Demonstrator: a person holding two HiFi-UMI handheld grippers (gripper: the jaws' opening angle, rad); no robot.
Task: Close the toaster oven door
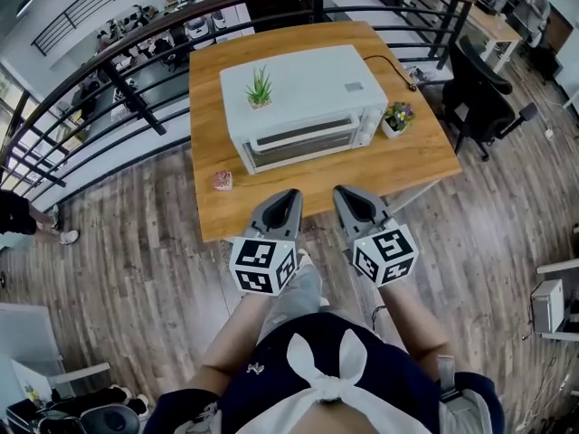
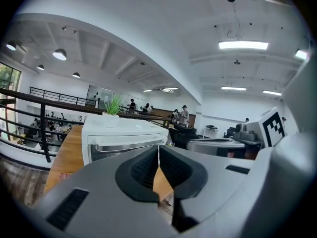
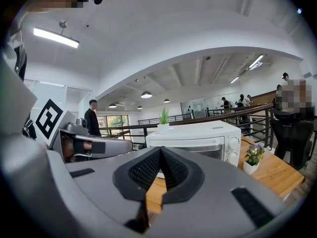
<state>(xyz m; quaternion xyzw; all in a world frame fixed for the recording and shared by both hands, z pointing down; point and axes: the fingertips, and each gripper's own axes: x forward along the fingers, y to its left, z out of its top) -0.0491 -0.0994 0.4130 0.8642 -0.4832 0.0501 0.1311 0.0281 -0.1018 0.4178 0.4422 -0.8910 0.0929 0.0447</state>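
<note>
a white boxy metal toaster oven [image 1: 308,93] sits squarely in the middle of a light wooden table [image 1: 407,163]. its glass-fronted door [image 1: 303,143] stands upright, shut flush against the front, with pale control knobs [image 1: 366,132] just to its right.

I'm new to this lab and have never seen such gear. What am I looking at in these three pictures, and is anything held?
There is no robot: a person holds a gripper in each hand. The head view looks down from a camera on the person's head; the left tongs and right tongs point at a wooden table. The other two pictures come from cameras riding on each gripper, looking along its tongs. Both pairs are shut and hold nothing. On the table stands a white toaster oven with a small green plant on top, a potted flower beside its knobs, and a small pink object near its left front corner. The patterned cubes are parts of the grippers.
</note>
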